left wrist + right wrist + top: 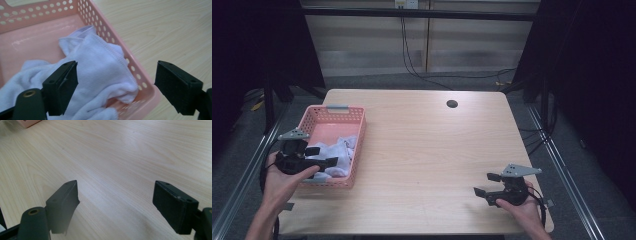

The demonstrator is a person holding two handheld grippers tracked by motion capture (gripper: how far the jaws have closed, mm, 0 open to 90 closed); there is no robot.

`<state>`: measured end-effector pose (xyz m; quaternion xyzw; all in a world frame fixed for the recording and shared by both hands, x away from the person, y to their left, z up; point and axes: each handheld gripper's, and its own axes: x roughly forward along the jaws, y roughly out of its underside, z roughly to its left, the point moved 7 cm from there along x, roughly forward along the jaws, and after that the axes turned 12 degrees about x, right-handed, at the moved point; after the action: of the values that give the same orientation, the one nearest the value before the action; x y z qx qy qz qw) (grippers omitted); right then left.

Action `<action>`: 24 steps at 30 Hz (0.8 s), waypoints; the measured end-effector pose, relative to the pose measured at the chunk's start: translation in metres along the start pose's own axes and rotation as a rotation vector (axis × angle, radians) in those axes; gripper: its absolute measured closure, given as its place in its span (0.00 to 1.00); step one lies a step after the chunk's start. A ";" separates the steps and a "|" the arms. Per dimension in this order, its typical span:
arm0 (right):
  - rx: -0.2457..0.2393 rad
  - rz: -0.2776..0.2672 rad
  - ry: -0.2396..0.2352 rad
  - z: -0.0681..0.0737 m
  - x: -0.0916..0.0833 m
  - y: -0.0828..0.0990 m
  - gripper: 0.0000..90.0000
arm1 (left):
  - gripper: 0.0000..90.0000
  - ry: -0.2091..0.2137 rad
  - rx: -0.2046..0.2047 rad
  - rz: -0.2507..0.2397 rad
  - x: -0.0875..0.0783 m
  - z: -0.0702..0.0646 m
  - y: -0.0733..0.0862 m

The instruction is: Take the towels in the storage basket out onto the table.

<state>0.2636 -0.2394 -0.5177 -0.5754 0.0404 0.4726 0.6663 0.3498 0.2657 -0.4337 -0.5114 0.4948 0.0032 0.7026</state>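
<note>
A pink perforated basket stands at the table's left side with a crumpled white towel in its near half. My left gripper hovers over the basket's near end, open, above the towel; its jaws are wide apart, one over the cloth and one beyond the basket's wall. My right gripper is open near the table's front right corner, low over bare wood, with nothing between its jaws.
The wooden table has a round cable hole near its far edge. Black cables hang behind the table. A corner of the pink basket sits far off in the right gripper view.
</note>
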 end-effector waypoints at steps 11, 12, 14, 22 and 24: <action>0.008 0.020 0.000 -0.001 0.004 0.001 0.23 | 0.18 -0.001 -0.003 0.111 0.029 0.032 0.009; 0.009 0.021 -0.001 -0.001 0.004 0.001 0.23 | 0.18 0.006 -0.010 0.114 0.031 0.033 0.010; 0.007 0.023 -0.005 -0.001 0.004 0.001 0.23 | 0.18 0.007 -0.022 0.127 0.036 0.036 0.013; 0.000 0.034 0.001 0.000 0.005 0.002 0.22 | 0.17 0.008 -0.018 0.213 0.046 0.043 0.029; 0.000 0.035 -0.003 0.000 0.006 0.002 0.22 | 0.16 0.016 -0.001 0.243 0.047 0.044 0.031</action>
<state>0.2656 -0.2363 -0.5232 -0.5741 0.0495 0.4851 0.6578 0.3885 0.2887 -0.4892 -0.4481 0.5589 0.0846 0.6926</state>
